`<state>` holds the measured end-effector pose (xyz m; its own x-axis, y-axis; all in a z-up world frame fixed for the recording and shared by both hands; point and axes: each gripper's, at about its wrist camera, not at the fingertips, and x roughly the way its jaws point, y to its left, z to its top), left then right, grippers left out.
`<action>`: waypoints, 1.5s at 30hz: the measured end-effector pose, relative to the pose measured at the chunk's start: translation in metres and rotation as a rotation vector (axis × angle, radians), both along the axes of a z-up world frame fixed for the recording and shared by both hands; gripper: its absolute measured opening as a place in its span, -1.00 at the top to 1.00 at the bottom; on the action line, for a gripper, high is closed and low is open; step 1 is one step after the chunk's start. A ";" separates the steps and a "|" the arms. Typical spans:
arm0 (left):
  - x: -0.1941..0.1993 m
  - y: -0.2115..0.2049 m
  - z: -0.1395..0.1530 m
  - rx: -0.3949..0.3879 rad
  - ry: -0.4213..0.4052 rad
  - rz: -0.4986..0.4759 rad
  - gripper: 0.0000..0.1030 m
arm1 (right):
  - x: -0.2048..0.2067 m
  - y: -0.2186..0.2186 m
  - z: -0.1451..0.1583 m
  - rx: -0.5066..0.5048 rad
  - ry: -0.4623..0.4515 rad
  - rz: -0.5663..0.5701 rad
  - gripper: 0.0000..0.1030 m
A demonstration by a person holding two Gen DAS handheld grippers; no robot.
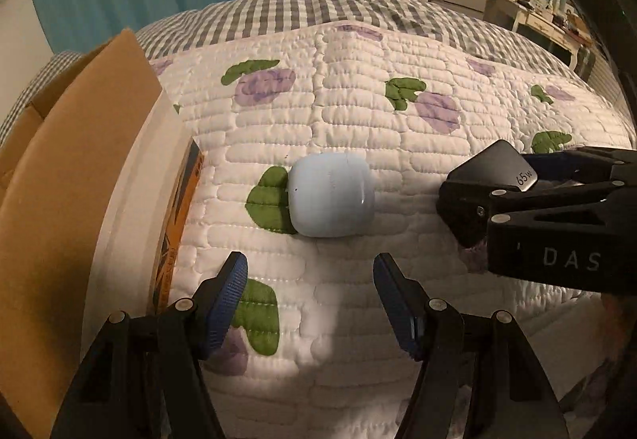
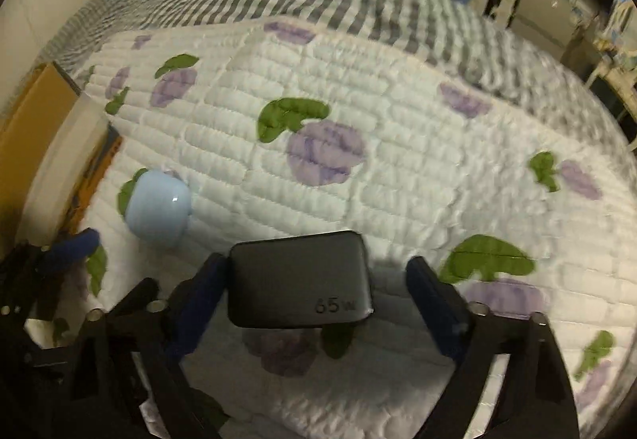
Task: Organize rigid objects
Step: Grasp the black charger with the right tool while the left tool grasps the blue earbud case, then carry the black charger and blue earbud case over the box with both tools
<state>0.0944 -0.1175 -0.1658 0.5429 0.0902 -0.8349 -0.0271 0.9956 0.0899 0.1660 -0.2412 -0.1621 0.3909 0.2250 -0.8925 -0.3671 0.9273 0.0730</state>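
Observation:
A pale blue rounded case lies on the white quilt, just ahead of my left gripper, which stands open with nothing between its blue pads. In the right wrist view the same case sits at the left, with a left-gripper fingertip beside it. A black charger block marked 65w sits between the fingers of my right gripper. The left pad touches the block's edge; a gap remains at the right pad. The left wrist view shows the charger and right gripper right of the case.
A cardboard box with a raised flap and an orange-printed side stands along the quilt's left edge. The flowered quilt lies over a grey checked sheet. Teal curtains hang behind; a dresser stands at the far right.

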 end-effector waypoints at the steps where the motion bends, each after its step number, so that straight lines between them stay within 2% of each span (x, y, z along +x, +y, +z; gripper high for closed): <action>1: 0.000 -0.001 0.001 -0.003 -0.004 -0.002 -0.34 | 0.000 0.000 0.000 0.019 0.007 0.014 -0.41; 10: 0.002 0.001 -0.002 -0.003 -0.002 -0.001 -0.34 | -0.009 0.002 -0.002 -0.021 -0.014 0.034 -0.39; 15: 0.005 -0.002 0.000 -0.001 -0.014 -0.019 -0.34 | -0.012 0.003 0.003 -0.036 -0.060 0.018 -0.36; 21: 0.025 -0.008 -0.001 -0.016 -0.017 -0.034 -0.34 | -0.009 -0.018 0.015 0.016 -0.090 -0.060 -0.36; 30: 0.048 -0.006 -0.009 -0.037 -0.005 -0.019 -0.34 | -0.006 -0.022 0.009 0.029 -0.067 -0.065 -0.36; 33: 0.044 -0.008 -0.009 -0.023 -0.011 -0.037 -0.25 | -0.008 -0.023 0.008 0.031 -0.071 -0.064 -0.36; 34: 0.043 -0.008 -0.009 -0.019 -0.012 -0.041 -0.01 | -0.009 -0.024 0.009 0.033 -0.073 -0.065 -0.36; 45: 0.022 -0.007 0.011 -0.025 -0.029 -0.068 0.01 | -0.023 -0.035 0.025 0.036 -0.118 -0.110 -0.36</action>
